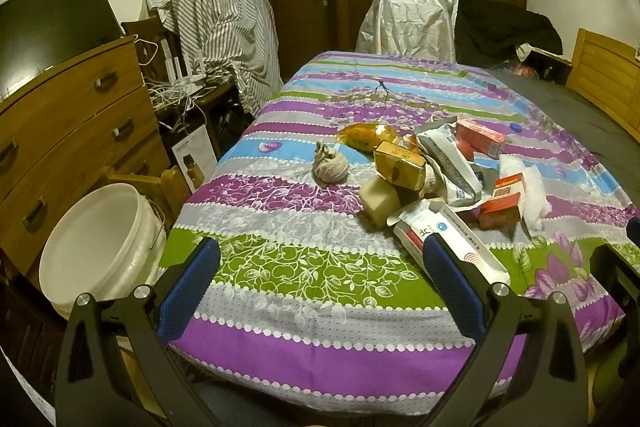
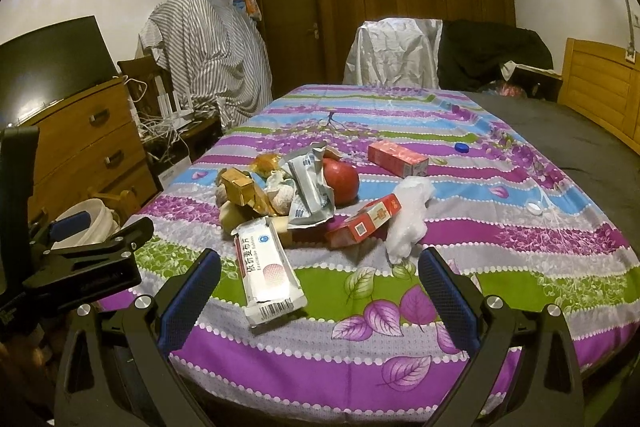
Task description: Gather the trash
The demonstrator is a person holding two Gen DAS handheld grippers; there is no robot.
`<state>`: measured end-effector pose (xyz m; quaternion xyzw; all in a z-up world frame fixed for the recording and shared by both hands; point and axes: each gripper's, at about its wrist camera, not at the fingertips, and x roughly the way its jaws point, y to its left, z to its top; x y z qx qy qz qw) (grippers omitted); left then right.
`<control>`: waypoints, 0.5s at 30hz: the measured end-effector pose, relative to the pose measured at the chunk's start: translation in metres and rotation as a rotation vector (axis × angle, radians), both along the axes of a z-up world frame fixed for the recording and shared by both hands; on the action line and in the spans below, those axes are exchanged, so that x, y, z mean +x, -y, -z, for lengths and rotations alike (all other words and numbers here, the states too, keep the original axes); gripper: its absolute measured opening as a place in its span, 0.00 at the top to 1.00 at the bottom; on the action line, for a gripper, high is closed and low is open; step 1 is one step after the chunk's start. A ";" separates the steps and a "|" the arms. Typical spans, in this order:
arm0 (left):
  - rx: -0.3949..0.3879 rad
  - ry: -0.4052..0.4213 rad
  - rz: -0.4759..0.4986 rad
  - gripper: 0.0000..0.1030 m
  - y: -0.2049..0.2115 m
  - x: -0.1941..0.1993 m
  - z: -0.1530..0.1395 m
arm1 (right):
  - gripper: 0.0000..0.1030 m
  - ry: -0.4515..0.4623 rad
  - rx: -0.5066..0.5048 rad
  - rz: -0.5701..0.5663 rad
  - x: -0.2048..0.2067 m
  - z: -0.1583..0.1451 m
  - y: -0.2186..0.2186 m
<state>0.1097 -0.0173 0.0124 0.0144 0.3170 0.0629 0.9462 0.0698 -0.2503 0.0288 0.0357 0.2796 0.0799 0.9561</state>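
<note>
A pile of trash lies on the striped cloth: a white medicine box nearest me, a yellow box, a silver pouch, two red boxes, a crumpled clear bag and a red apple. In the left wrist view the white box sits by my right finger, and a crumpled tissue ball lies apart to the left. A white bucket stands left of the table. My left gripper and right gripper are both open and empty, before the table's near edge.
A wooden dresser with a dark monitor stands at the left, with cables and a striped covered heap behind. Covered chairs stand at the far end. A blue cap and white cap lie at the right.
</note>
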 end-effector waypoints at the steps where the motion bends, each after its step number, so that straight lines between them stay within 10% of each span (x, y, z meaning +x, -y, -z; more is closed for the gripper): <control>1: -0.001 -0.001 0.001 0.05 0.000 0.000 0.000 | 0.05 0.026 0.016 0.000 -0.001 0.001 0.001; 15: 0.000 -0.010 -0.003 0.05 -0.001 -0.001 0.003 | 0.05 -0.010 -0.008 -0.002 0.001 0.006 0.001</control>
